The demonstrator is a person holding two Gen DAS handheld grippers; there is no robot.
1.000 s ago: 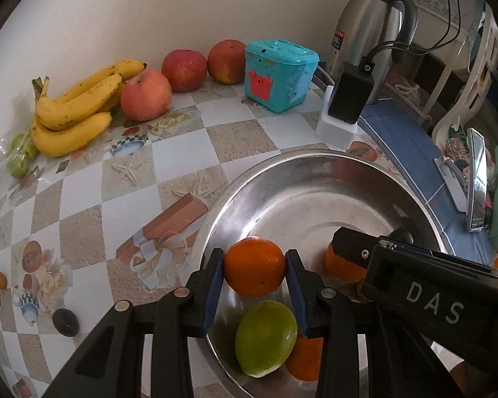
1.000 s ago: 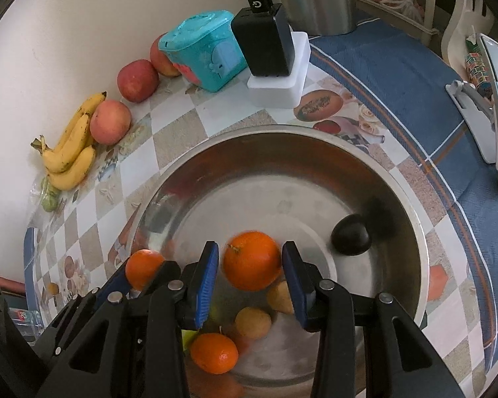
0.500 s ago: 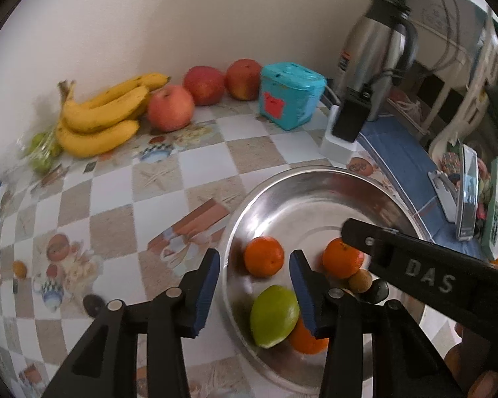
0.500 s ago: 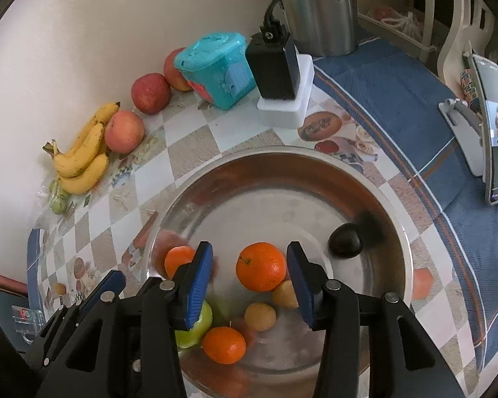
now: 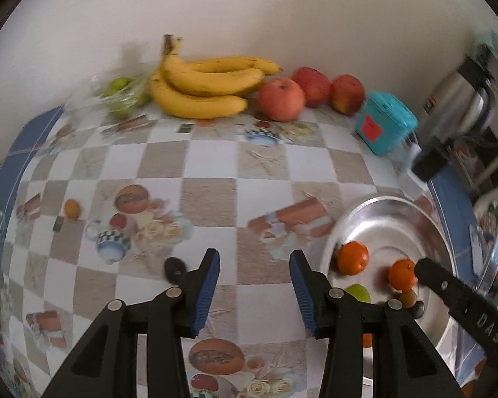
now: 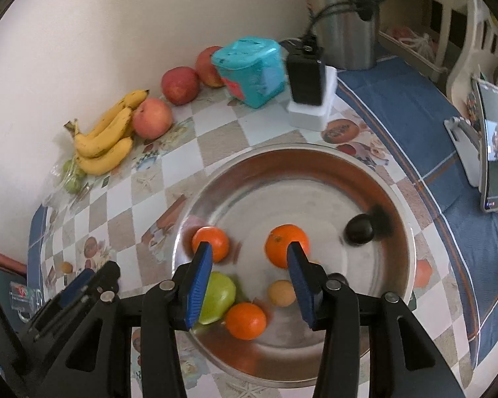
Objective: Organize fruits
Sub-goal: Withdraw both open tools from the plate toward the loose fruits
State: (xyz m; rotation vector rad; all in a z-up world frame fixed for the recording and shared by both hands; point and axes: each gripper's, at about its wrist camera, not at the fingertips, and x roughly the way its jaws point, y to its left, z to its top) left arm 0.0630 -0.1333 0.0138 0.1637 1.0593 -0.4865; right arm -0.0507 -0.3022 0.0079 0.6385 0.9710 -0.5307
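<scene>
The steel bowl (image 6: 375, 179) held three oranges (image 6: 287, 245), a green fruit (image 6: 220, 295), a small tan fruit (image 6: 280, 293) and a dark one (image 6: 358, 230). Above the bowl the right gripper (image 6: 249, 285) hung with its jaws apart and nothing between them. The left gripper (image 5: 255, 293), likewise parted and empty, was off the bowl's left side over the checked tablecloth (image 5: 212, 165). Beyond the bowl, along the wall, lay bananas (image 5: 206, 83), three apples (image 5: 282, 99) and a teal box (image 5: 385, 127).
</scene>
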